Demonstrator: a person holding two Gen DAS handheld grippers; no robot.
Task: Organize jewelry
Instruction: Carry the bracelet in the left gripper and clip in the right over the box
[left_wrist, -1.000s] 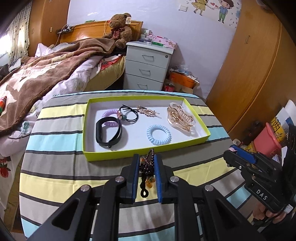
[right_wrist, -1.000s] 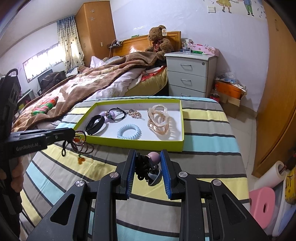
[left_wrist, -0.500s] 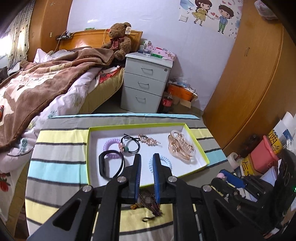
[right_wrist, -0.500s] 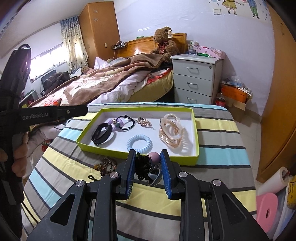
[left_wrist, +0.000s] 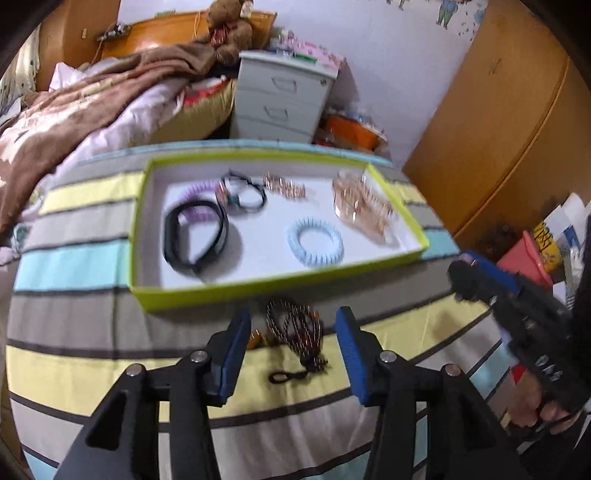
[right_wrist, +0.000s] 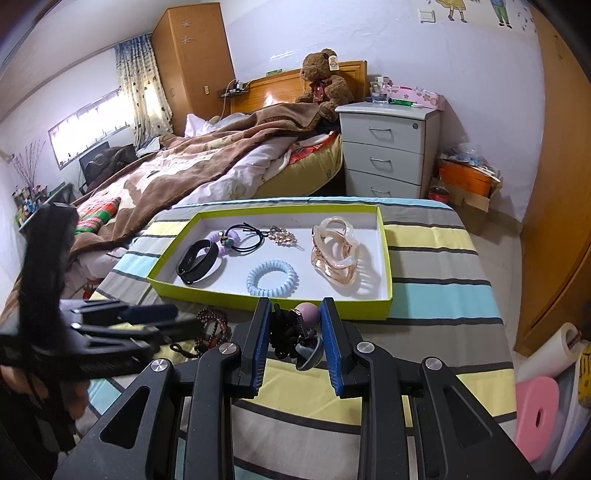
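A dark beaded bracelet (left_wrist: 295, 328) lies on the striped tablecloth just in front of the yellow-green tray (left_wrist: 280, 284). My left gripper (left_wrist: 292, 314) hovers over it, its jaws opening and its blue pads clear of the beads on both sides. The tray holds a black band (left_wrist: 195, 236), a blue coil tie (left_wrist: 314, 242), a clear claw clip (left_wrist: 362, 210) and several other pieces. My right gripper (right_wrist: 295, 306) is shut on a black hair tie with round baubles (right_wrist: 291, 332), in front of the tray's near wall (right_wrist: 362, 309). In the right wrist view the left gripper (right_wrist: 173, 319) is blurred beside the bracelet (right_wrist: 214, 321).
The table is round, and its edge drops off close behind the tray. A bed (right_wrist: 192, 166) and a grey nightstand (right_wrist: 388, 147) stand behind it. A wooden wardrobe (left_wrist: 498, 129) is at the right, with a pink stool (right_wrist: 539, 417) and clutter on the floor.
The left gripper let go of the beaded bracelet, which now lies on the cloth before the tray, and its jaws have spread wide. The right gripper still holds its hair tie.
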